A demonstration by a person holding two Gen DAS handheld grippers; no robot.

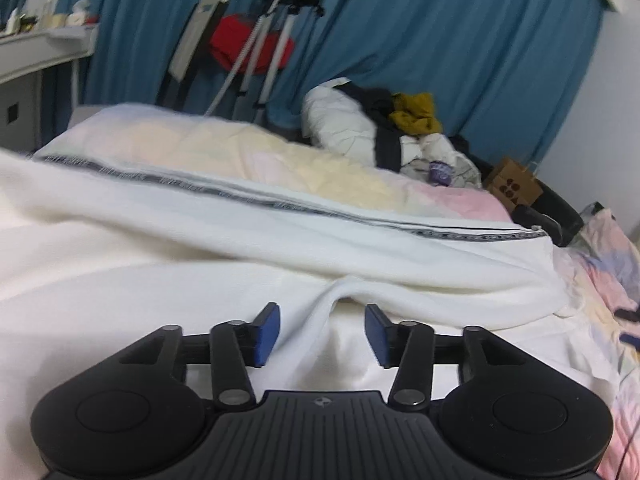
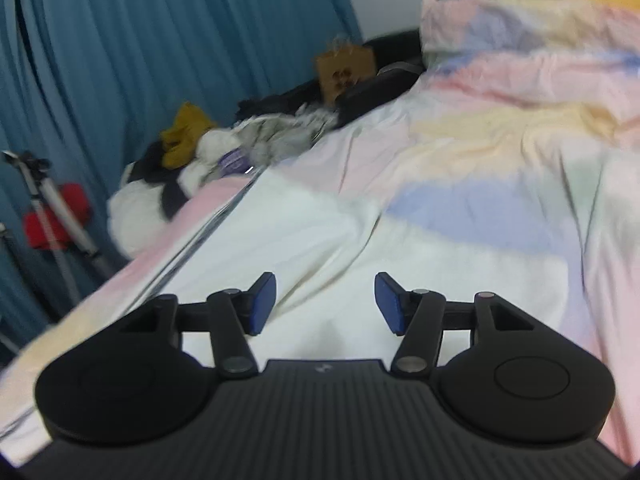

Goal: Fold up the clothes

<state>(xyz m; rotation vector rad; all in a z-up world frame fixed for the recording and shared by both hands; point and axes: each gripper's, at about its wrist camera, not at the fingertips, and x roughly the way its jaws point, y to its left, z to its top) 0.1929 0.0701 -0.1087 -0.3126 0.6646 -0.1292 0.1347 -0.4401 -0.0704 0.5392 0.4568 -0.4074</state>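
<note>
A white garment (image 1: 224, 236) with a dark patterned stripe along one edge lies spread over the bed, filling most of the left wrist view. My left gripper (image 1: 323, 334) stands open just above it, a raised fold of the cloth running up between the blue pads (image 1: 267, 334). In the right wrist view the same white garment (image 2: 304, 236) lies on the pastel bedsheet (image 2: 500, 168), its striped edge toward the left. My right gripper (image 2: 325, 303) hangs open over the cloth with nothing between its fingers.
A heap of unfolded clothes (image 1: 384, 128), white, black and mustard, sits at the bed's far side before blue curtains (image 1: 460, 40). A brown paper bag (image 1: 514, 186) and a black bag (image 1: 556, 216) lie nearby. A tripod (image 1: 272, 40), a red item and a white shelf (image 1: 36, 52) stand behind.
</note>
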